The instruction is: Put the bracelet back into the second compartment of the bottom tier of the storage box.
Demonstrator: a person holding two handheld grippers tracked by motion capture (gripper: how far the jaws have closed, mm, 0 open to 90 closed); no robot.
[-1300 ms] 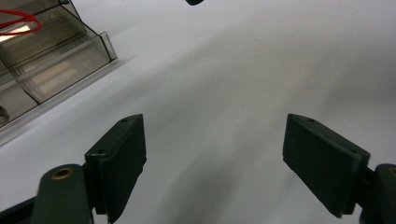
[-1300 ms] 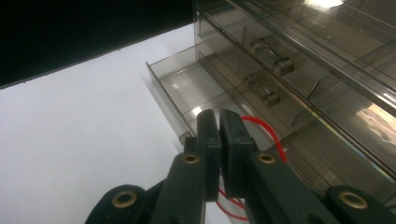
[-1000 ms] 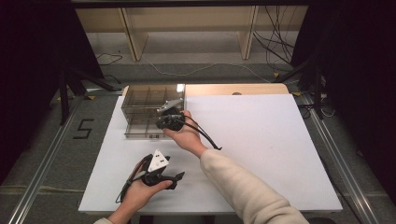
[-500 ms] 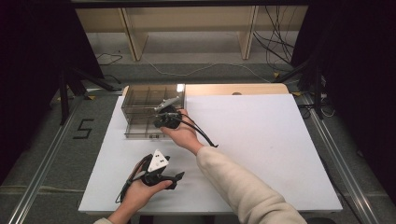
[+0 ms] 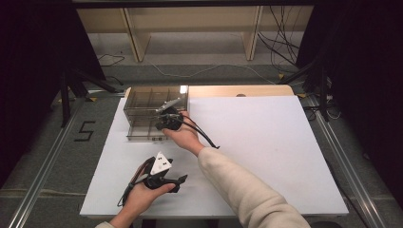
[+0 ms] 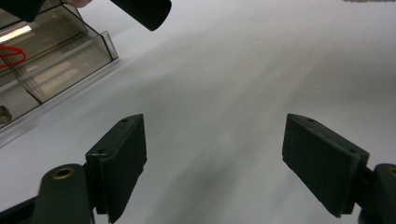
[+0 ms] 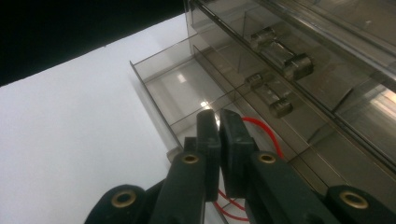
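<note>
A clear smoky plastic compartment box (image 5: 142, 97) stands at the table's far left, its low front section (image 7: 177, 88) divided into cells. A red rubber band (image 7: 268, 135) lies in one cell, also seen as the red rubber band (image 6: 11, 55) in the left gripper view. My right gripper (image 5: 160, 118) hovers over that cell; in its own view the right gripper (image 7: 218, 122) is shut, with the band running behind and under the tips. I cannot tell whether it pinches the band. My left gripper (image 5: 179, 182) rests low near the front edge, and the left gripper (image 6: 215, 158) is open wide over bare table.
Small grey metal parts (image 7: 280, 53) sit in other cells of the box. The white table top (image 5: 266, 142) stretches to the right. A wooden strip (image 5: 237, 90) runs along the far edge. Cables trail from both grippers.
My right gripper has edged slightly left and farther over the box. The left gripper has stayed where it was.
</note>
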